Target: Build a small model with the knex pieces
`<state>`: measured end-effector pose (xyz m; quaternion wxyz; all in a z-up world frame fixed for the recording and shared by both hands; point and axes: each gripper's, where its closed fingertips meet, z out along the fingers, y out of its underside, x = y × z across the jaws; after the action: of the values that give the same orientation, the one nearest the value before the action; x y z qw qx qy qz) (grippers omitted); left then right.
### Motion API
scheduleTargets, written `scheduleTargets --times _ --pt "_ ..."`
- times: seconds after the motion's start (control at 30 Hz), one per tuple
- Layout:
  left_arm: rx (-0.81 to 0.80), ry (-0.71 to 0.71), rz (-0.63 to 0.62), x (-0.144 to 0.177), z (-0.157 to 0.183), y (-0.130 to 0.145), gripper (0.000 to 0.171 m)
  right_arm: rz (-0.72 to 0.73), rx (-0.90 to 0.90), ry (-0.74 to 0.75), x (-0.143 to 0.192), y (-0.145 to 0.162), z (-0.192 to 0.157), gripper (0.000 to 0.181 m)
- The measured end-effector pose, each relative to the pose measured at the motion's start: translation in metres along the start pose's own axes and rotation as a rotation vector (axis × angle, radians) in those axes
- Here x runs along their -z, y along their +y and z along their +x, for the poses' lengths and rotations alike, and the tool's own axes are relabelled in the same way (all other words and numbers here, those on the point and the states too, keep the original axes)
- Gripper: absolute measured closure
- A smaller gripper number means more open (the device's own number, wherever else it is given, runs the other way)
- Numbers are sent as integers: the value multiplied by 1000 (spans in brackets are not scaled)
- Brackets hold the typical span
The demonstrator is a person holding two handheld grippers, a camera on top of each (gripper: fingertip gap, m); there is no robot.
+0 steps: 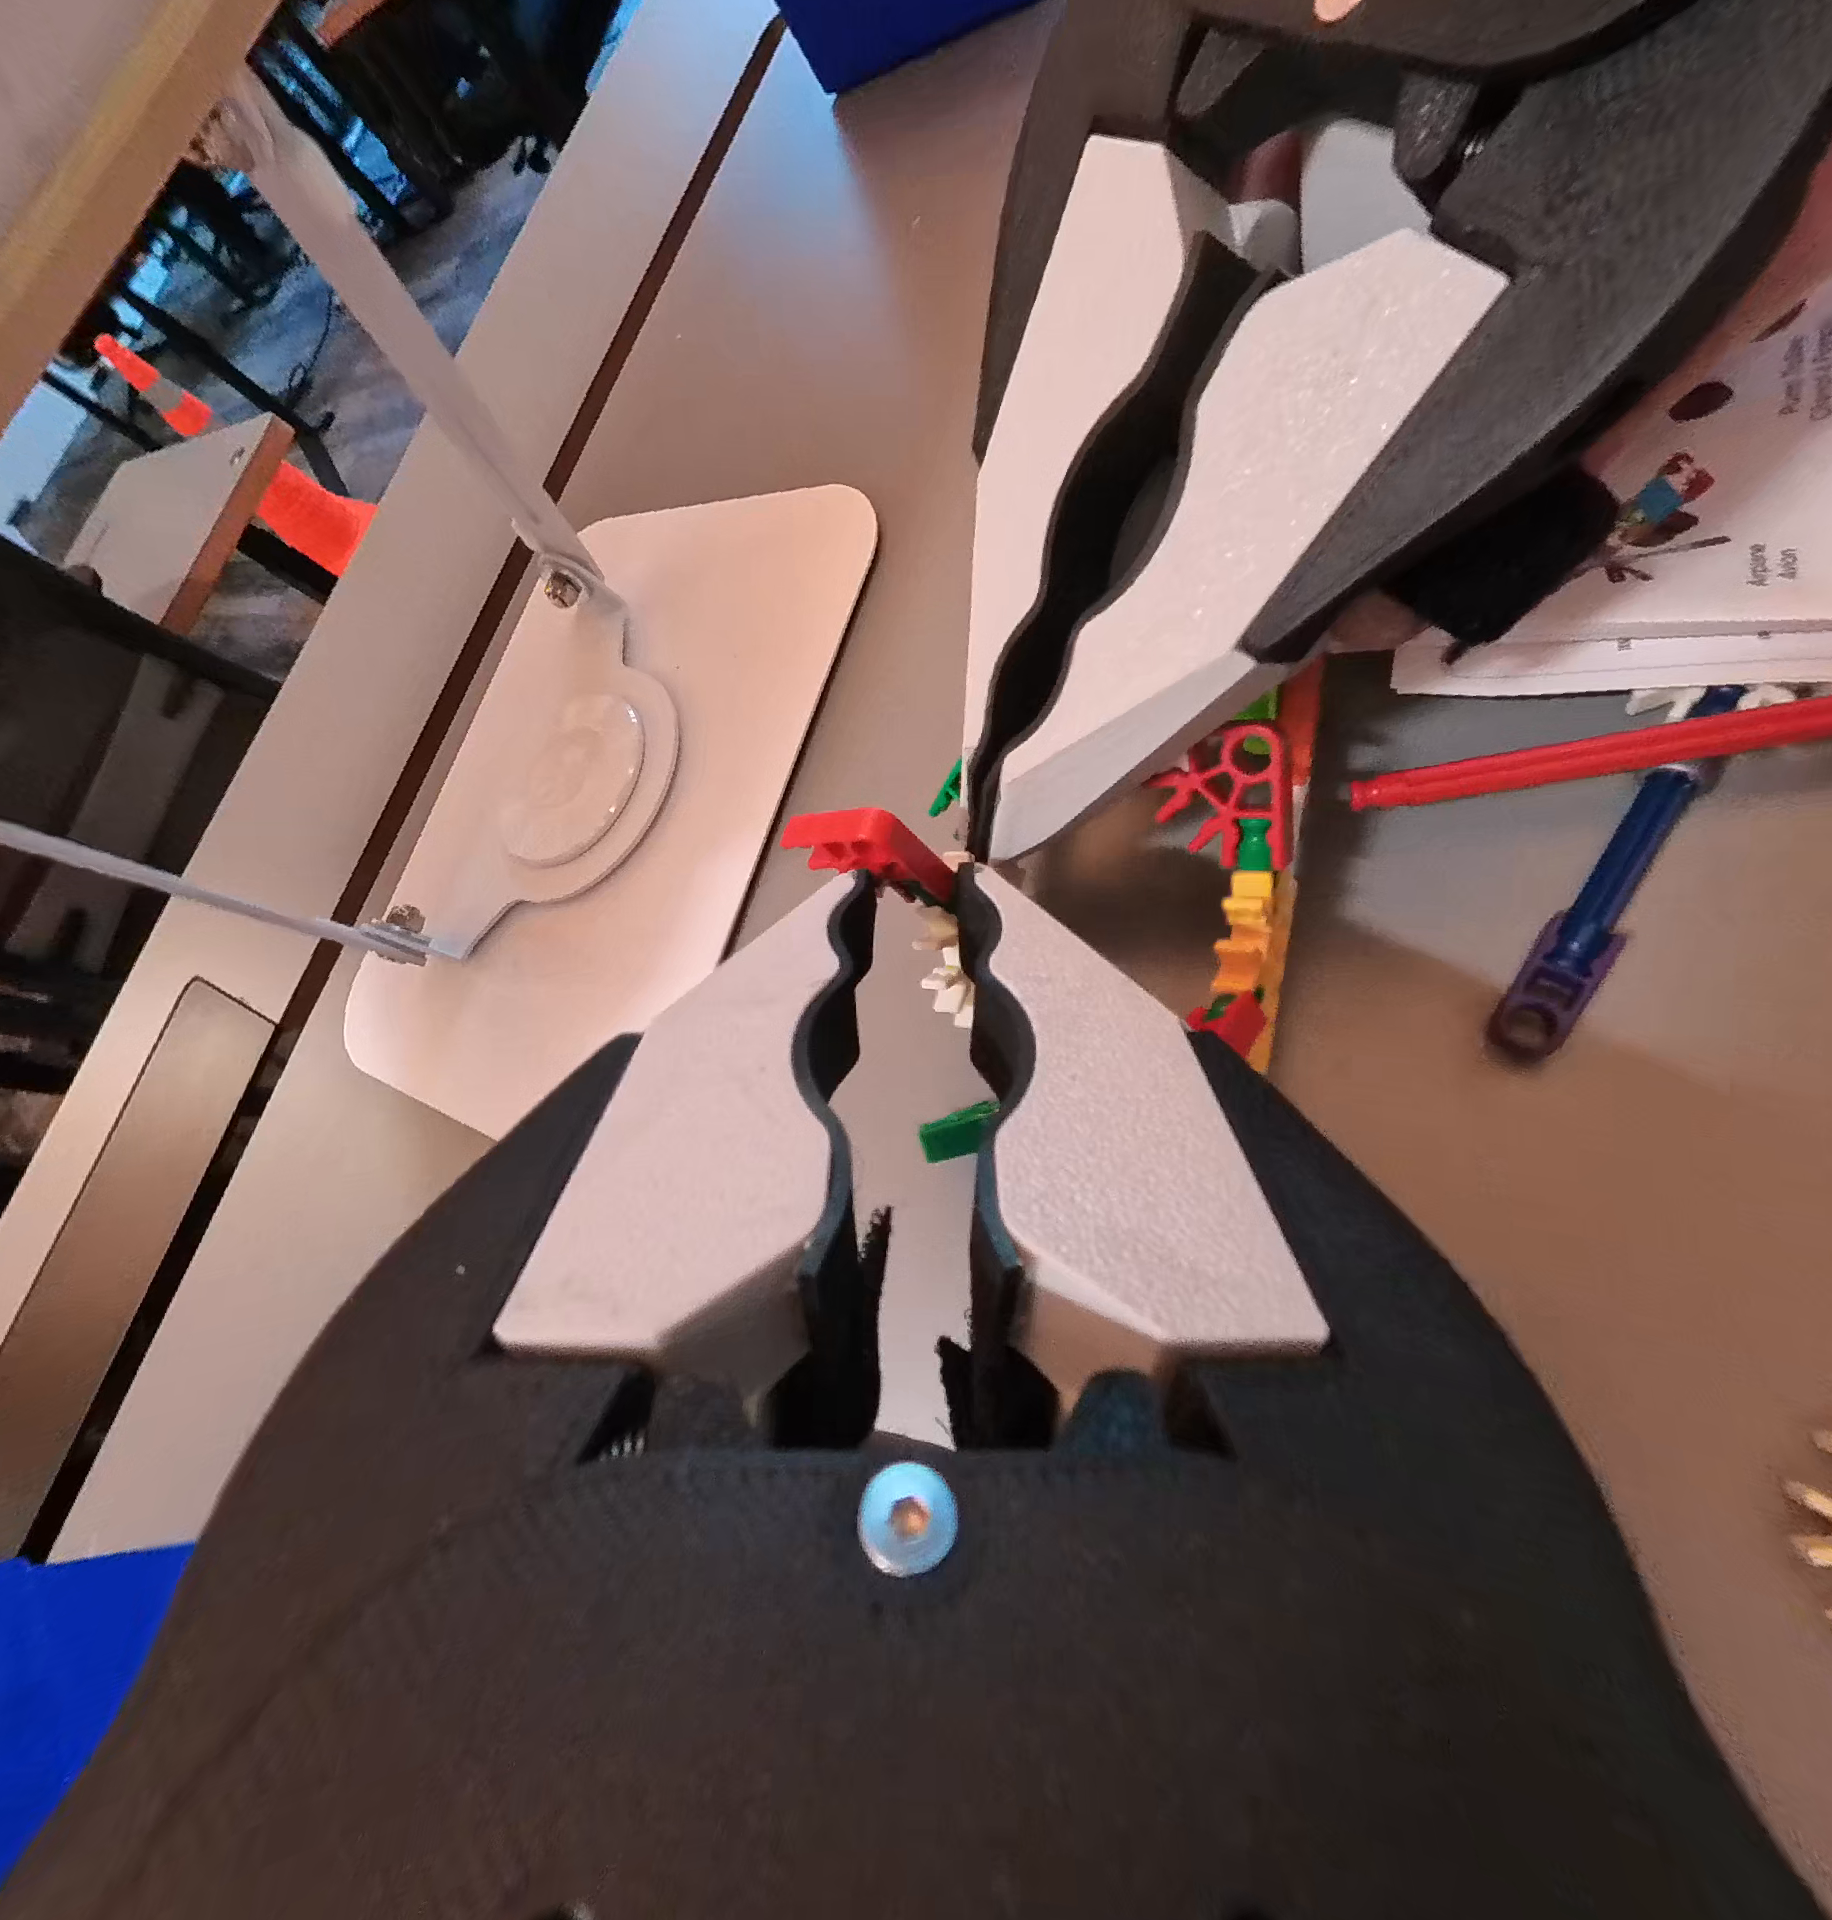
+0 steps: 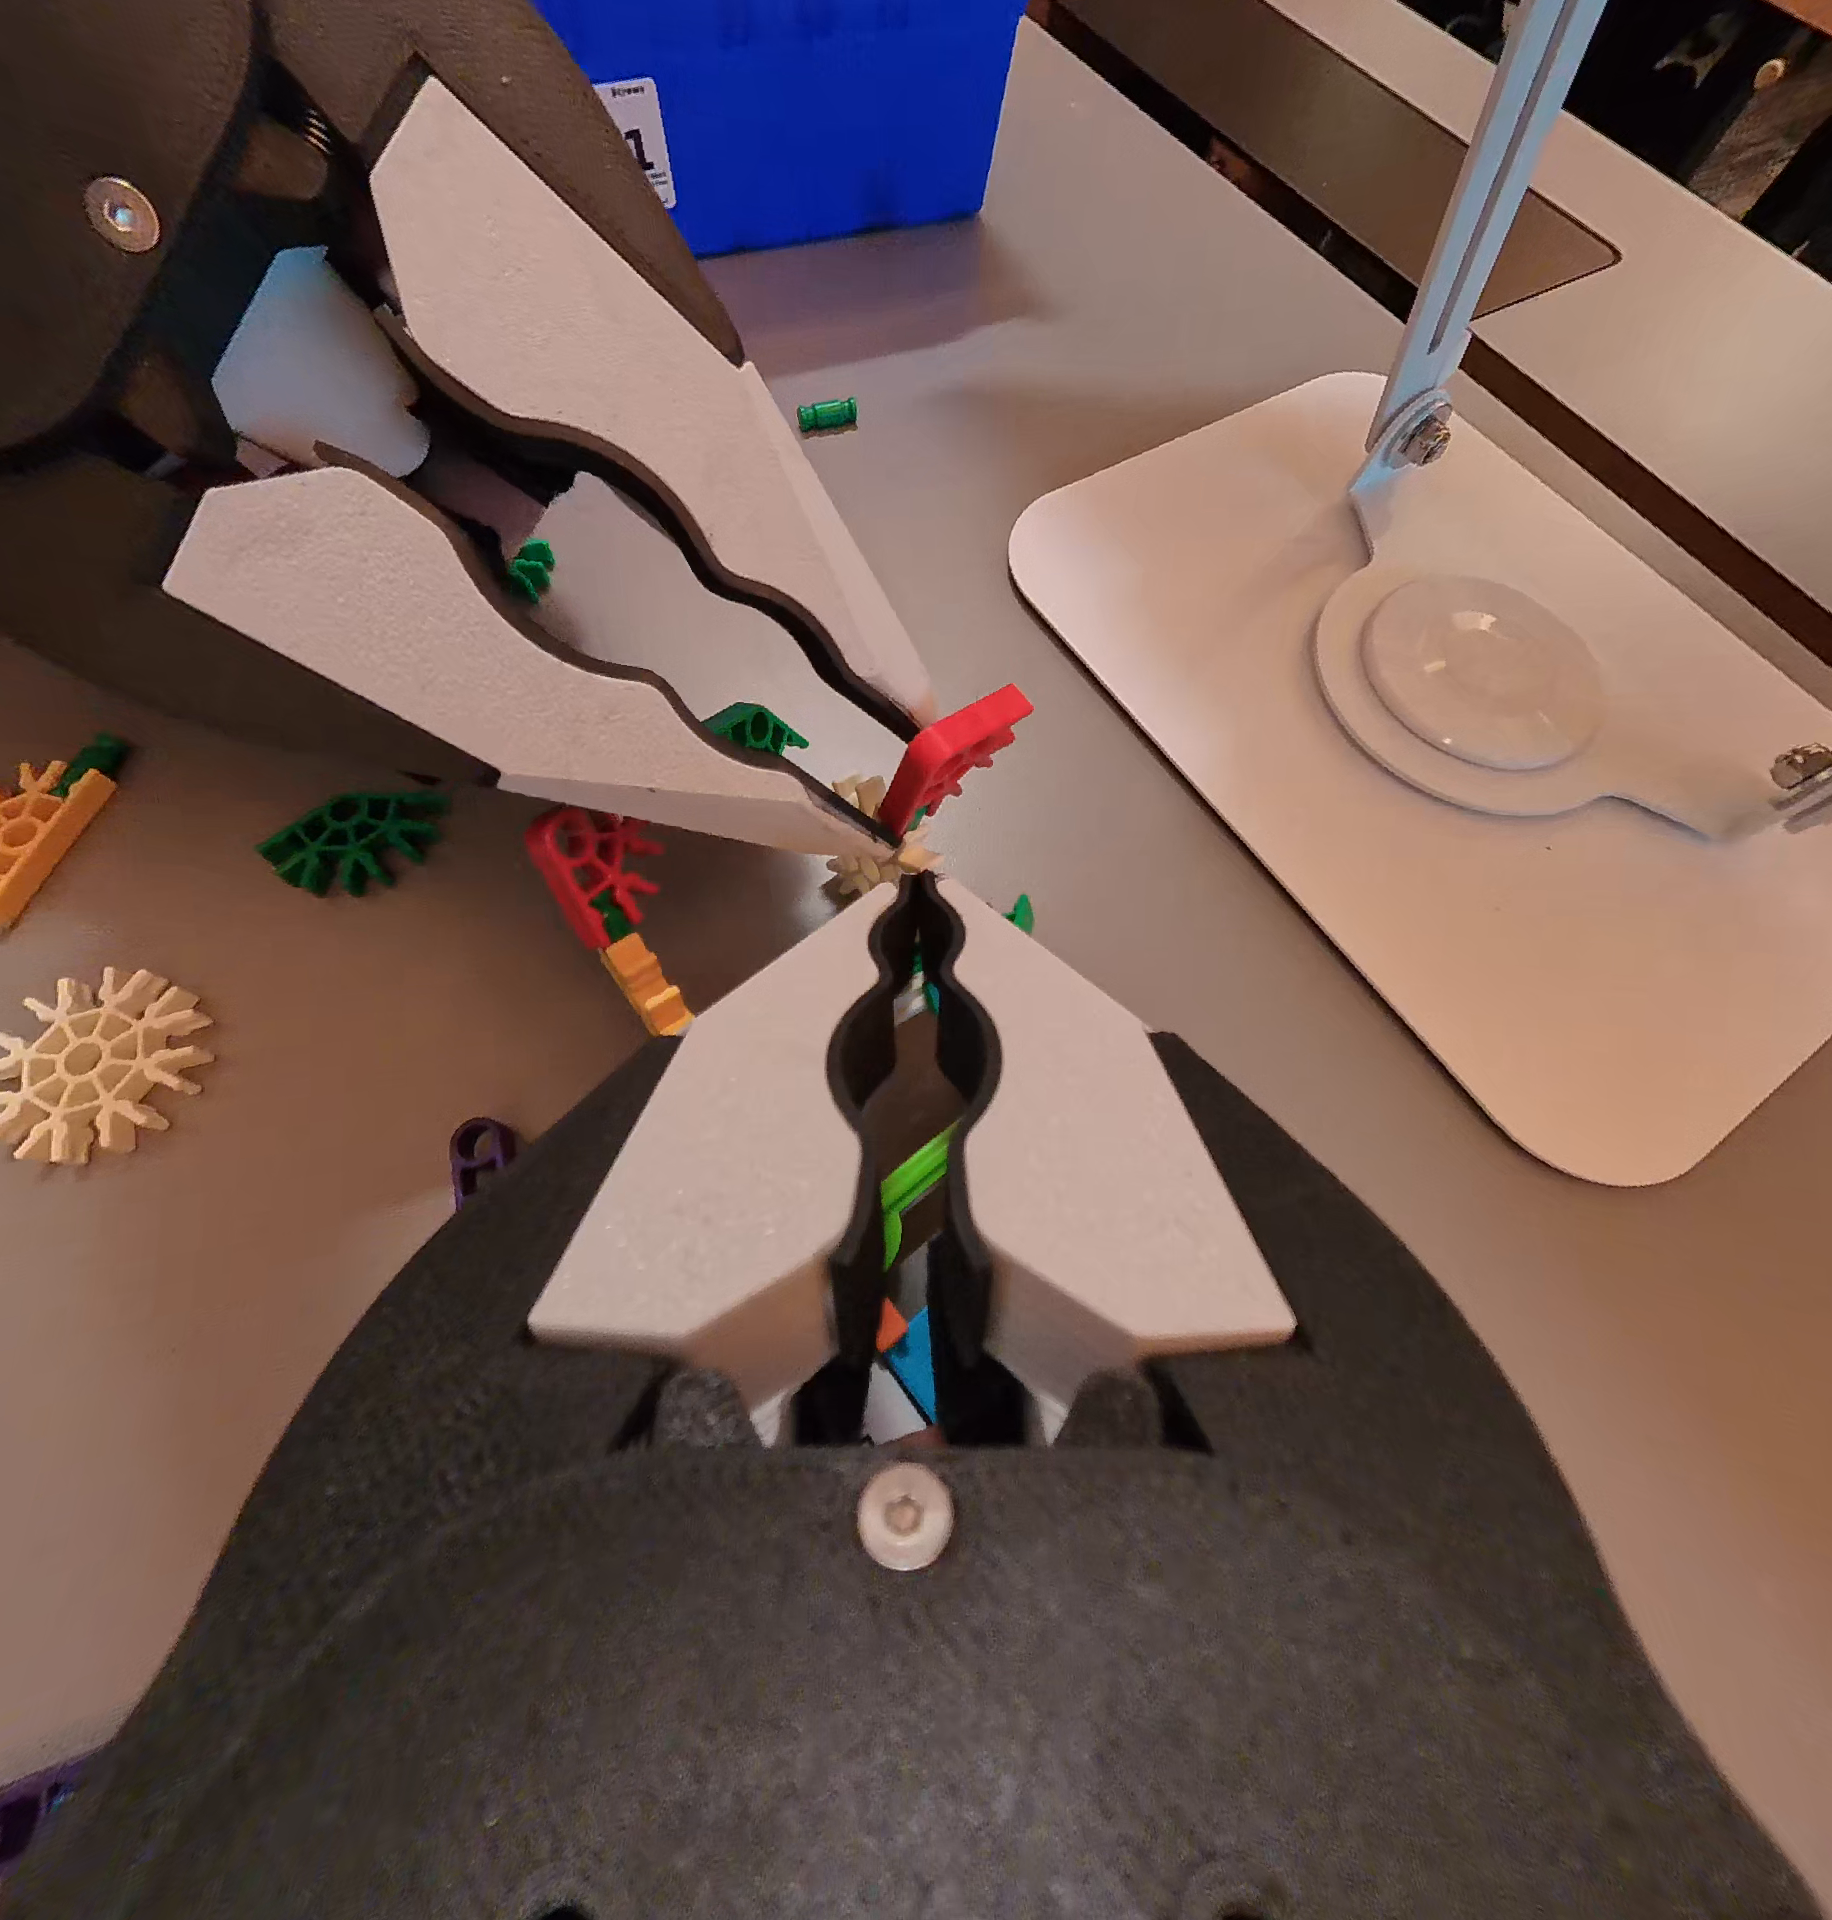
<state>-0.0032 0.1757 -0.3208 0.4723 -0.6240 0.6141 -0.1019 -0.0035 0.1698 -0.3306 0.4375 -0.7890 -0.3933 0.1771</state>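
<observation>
My two grippers meet tip to tip above the grey table [image 2: 1203, 1351]. My left gripper [image 1: 910, 883] is shut on a red plastic connector [image 1: 860, 836], which sticks out to the left of its tips. It enters the right wrist view [image 2: 907, 774] from the upper left with the red connector [image 2: 953, 748] between its tips. A cream snowflake connector [image 2: 870, 847] sits where the tips meet. My right gripper [image 2: 917, 883] is shut on its edge. In the left wrist view my right gripper [image 1: 979, 847] comes in from the upper right.
A white stand base [image 2: 1307, 935] with a clear dome lies to the right, a blue bin [image 2: 818, 125] behind. Loose pieces lie left: a cream snowflake [image 2: 91, 1060], green connector [image 2: 356, 836], red connector [image 2: 590, 862]. A red rod [image 1: 1618, 748], blue rod [image 1: 1629, 862] and booklet [image 1: 1743, 540] lie nearby. Only a small space, under 4 cm, lies between the two pairs of fingers.
</observation>
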Motion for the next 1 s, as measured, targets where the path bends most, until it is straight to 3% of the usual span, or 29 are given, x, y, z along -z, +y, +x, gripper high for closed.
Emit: scheduleTargets --times 0.43,0.73,0.9,1.0 --pt "50 50 32 9 -8 9 156 19 8 -40 10 -5 -6 181" --pt "101 95 6 23 -7 7 149 87 -59 62 66 -13 48 172" --pt "109 208 -46 36 15 13 119 78 -59 107 86 -1 70 169" --pt "144 244 -56 38 20 15 110 58 -49 115 87 7 73 166"
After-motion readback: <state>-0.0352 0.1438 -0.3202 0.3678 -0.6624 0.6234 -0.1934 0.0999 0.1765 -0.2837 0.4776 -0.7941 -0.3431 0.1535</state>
